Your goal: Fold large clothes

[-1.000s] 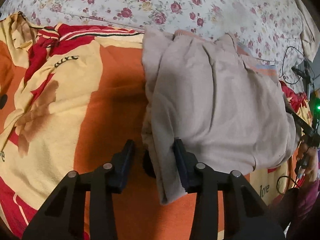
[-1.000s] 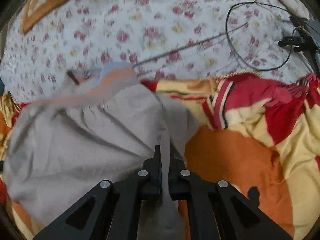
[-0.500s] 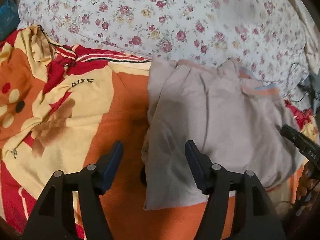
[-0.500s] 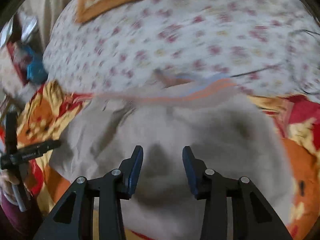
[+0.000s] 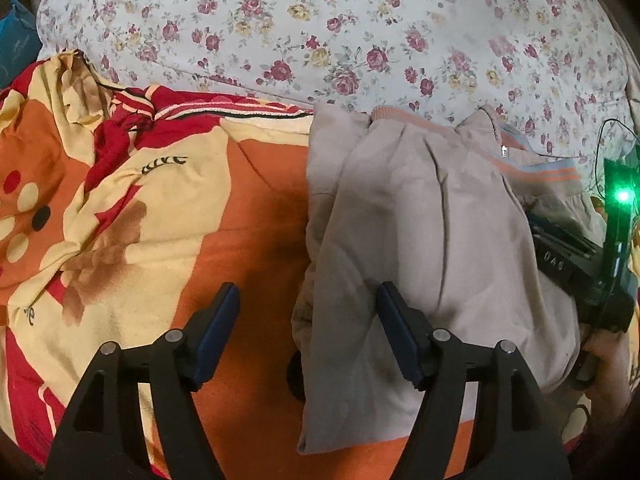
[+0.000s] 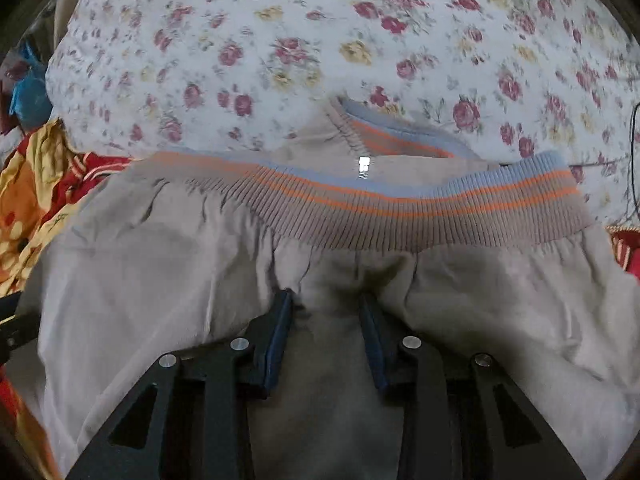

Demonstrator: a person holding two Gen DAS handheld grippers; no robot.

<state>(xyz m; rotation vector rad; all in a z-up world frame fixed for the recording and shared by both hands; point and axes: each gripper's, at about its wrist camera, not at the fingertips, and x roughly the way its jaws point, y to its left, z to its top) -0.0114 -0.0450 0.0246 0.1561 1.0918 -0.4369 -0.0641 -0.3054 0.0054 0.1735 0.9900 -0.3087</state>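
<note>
**Folded beige jacket on the blanket, both grippers over it**

A beige fabric jacket with a ribbed hem band striped in orange and pale blue (image 5: 432,216) lies folded into a compact bundle on an orange, yellow and red printed blanket (image 5: 168,208). The bundle sits at the blanket's far edge, where that edge meets a white bed sheet printed with red and yellow roses (image 5: 320,28); the ribbed band (image 6: 400,208) reaches just over onto the sheet. A small metal zip pull (image 6: 364,166) shows above the band.

The left gripper (image 5: 308,312) hangs over the near left side of the bundle. Its jaws are spreading wider and grip nothing: one blue-padded finger stands over bare orange blanket, the other over the beige cloth, with the bundle's left edge between them and touched by neither pad.

The right gripper (image 6: 326,308) sits low on top of the jacket, just on the near side of the ribbed band. Its jaws are partly apart and drawing together, with a raised hump of beige cloth between the blue pads; whether the pads already press on that cloth cannot be told. In the left wrist view the right gripper's black body with a green light (image 5: 592,264) rests at the right side of the bundle, with part of the person's hand (image 5: 600,364) below it.

A thin black cable (image 6: 634,160) lies on the sheet by its right edge.
</note>
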